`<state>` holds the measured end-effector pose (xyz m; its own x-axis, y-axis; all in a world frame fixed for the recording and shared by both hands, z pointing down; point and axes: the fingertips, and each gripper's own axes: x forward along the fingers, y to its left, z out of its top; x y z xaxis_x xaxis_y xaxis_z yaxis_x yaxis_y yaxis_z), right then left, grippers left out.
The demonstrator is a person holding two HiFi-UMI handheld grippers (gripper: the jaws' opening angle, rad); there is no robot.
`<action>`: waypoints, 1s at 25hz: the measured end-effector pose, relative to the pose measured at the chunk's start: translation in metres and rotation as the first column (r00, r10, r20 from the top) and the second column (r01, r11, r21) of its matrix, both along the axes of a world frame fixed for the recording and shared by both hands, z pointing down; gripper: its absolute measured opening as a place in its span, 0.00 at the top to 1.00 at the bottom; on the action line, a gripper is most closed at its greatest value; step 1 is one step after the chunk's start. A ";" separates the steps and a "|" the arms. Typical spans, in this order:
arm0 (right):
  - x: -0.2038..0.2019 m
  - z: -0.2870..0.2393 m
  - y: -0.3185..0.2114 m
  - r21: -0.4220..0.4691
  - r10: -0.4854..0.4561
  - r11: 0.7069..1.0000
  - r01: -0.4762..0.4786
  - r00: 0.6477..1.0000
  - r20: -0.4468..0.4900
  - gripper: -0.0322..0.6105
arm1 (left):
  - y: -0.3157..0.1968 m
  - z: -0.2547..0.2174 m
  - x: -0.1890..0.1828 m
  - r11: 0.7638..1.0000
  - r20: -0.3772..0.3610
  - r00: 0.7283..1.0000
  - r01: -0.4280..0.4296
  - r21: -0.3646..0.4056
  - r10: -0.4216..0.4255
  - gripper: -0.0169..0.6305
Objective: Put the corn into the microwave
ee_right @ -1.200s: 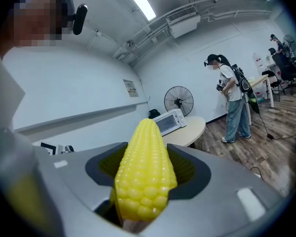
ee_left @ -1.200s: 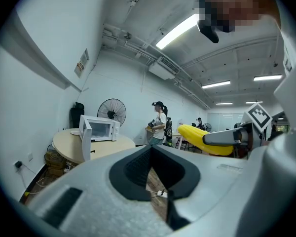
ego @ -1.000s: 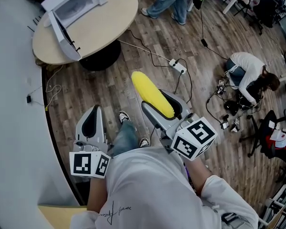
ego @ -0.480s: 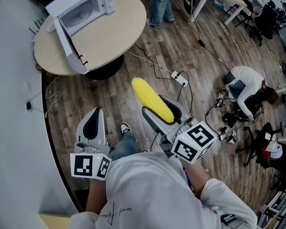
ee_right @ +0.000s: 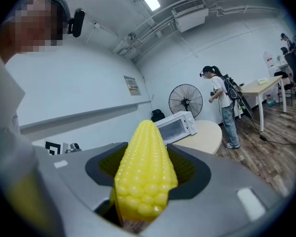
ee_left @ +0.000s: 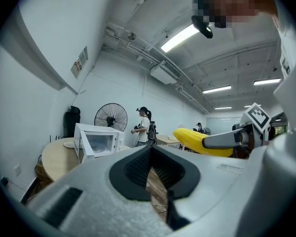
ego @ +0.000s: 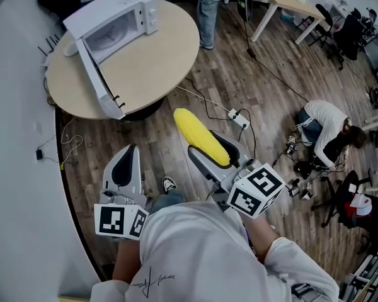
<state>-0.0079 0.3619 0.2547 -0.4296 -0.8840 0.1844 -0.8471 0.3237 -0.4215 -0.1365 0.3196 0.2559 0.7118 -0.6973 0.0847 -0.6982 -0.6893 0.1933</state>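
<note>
Carry step in hand — right gripper (ego: 211, 148) is clamping the corn cob (ego: 198, 128); left gripper (ego: 125, 166) is idling, jaws together. Next: reaching the open microwave (ego: 116, 24).

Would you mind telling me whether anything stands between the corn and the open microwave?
Nothing visible does. The right gripper holds the corn short of the table. The microwave has its door swung aside, and only bare tabletop lies in front of its opening.

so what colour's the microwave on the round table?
White; the microwave shows best in the head view.
</note>
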 end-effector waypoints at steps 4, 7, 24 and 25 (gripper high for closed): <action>-0.008 -0.004 -0.025 0.011 -0.003 1.000 0.003 1.000 -0.002 0.54 | -0.022 -0.002 -0.002 1.000 -0.003 1.000 -0.016 0.006 0.016 0.99; -0.013 -0.005 -0.039 0.014 -0.006 1.000 0.006 1.000 -0.001 0.54 | -0.036 -0.002 -0.004 1.000 -0.008 1.000 -0.024 0.011 0.024 0.99; -0.024 -0.001 -0.110 0.016 -0.072 0.997 0.072 0.997 -0.002 0.54 | -0.088 -0.002 -0.010 1.000 -0.023 1.000 0.021 0.020 -0.021 0.99; -0.023 -0.001 -0.115 0.019 -0.077 0.997 0.077 0.997 0.001 0.54 | -0.092 -0.002 -0.009 0.999 -0.019 0.999 0.026 0.021 -0.026 0.99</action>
<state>-0.0306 0.2466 0.2537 -0.4970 -0.8514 0.1675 -0.8185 0.3959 -0.4163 -0.1451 0.2277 0.2543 0.6946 -0.7172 0.0560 -0.7124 -0.6750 0.1919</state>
